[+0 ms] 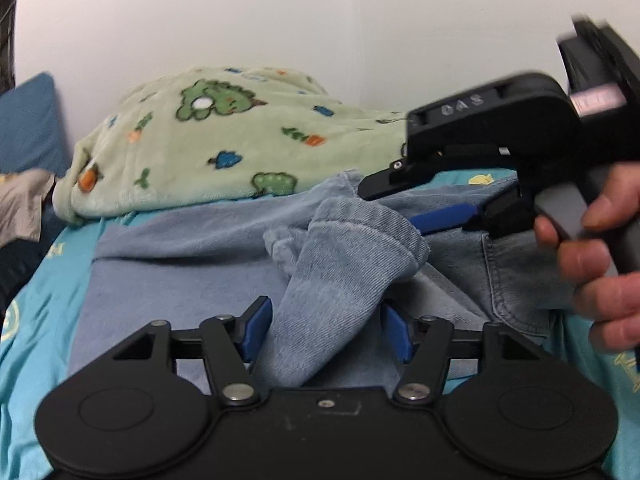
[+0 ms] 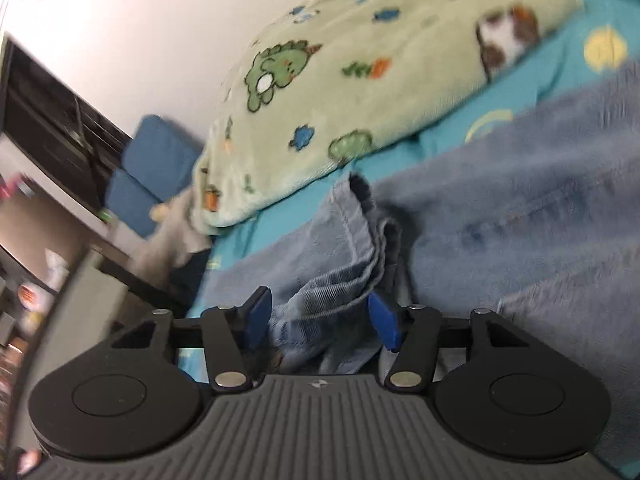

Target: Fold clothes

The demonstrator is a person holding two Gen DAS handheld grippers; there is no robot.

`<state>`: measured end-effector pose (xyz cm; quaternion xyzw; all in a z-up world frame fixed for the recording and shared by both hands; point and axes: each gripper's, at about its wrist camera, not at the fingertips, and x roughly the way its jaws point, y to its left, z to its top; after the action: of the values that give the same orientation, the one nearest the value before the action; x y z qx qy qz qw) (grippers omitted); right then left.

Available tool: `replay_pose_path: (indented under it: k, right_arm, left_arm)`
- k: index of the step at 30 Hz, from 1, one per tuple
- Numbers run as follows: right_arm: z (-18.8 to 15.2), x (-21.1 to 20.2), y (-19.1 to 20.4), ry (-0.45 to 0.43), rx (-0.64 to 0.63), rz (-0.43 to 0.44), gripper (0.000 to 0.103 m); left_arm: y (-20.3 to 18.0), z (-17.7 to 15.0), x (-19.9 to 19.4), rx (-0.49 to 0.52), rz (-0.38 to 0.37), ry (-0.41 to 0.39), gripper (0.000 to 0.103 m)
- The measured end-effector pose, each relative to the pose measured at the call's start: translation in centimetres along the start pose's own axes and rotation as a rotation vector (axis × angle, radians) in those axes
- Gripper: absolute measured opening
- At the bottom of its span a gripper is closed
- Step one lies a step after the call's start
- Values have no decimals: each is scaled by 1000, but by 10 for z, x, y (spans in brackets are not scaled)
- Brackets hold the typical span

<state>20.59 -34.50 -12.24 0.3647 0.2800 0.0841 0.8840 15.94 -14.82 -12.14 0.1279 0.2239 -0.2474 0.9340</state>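
1. Your left tongs [image 1: 326, 330] are gripping a bunched hem of the jeans [image 1: 340, 264]; the denim is filling the gap between the two blue pads [image 1: 256, 328] and rising from them in a rumpled fold.
2. Your right tongs [image 2: 320, 324] are clamping another bundle of the same jeans [image 2: 348, 256], with several layers of denim and a stitched seam pinched between the pads.
3. In the left wrist view, your right hand [image 1: 600, 264] is wrapping around the handle of the right tongs [image 1: 440, 216], which are reaching in from the right, over the jeans.
4. The jeans are lying spread across the bed [image 1: 36, 320], on its turquoise sheet, with a back pocket [image 1: 516, 280] showing near your right hand.
5. A pale green fleece blanket [image 1: 224, 140] with dinosaur prints is sitting heaped behind the jeans, against the white wall [image 1: 280, 12].
6. A blue pillow [image 1: 28, 124] is leaning at the far left of the bed.
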Motion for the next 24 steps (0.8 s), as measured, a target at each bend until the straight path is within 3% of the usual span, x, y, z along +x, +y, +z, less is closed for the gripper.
replay_pose_path:
  k: [5, 8, 12, 13, 16, 21, 24]
  right_arm:
    - [5, -6, -6, -39, -25, -80, 58]
    - [7, -4, -18, -34, 6, -94, 58]
    - [11, 6, -33, -11, 90, -17, 58]
    - [12, 9, -36, -5, 110, 1, 58]
    - [18, 23, -38, 2, 127, 30, 59]
    - [29, 47, -42, 14, 155, 78, 60]
    - [30, 59, -48, 27, 193, 97, 58]
  left_arm:
    - [2, 0, 3, -22, -80, -9, 56]
    - [-9, 0, -6, 75, -178, 9, 56]
    - [-25, -4, -15, 191, -357, 88, 55]
    - [-29, -6, -17, 216, -360, 80, 56]
    - [-32, -7, -21, 245, -266, 45, 55]
    - [-3, -1, -22, 84, -174, -36, 56]
    - [8, -1, -9, 40, -214, 8, 56]
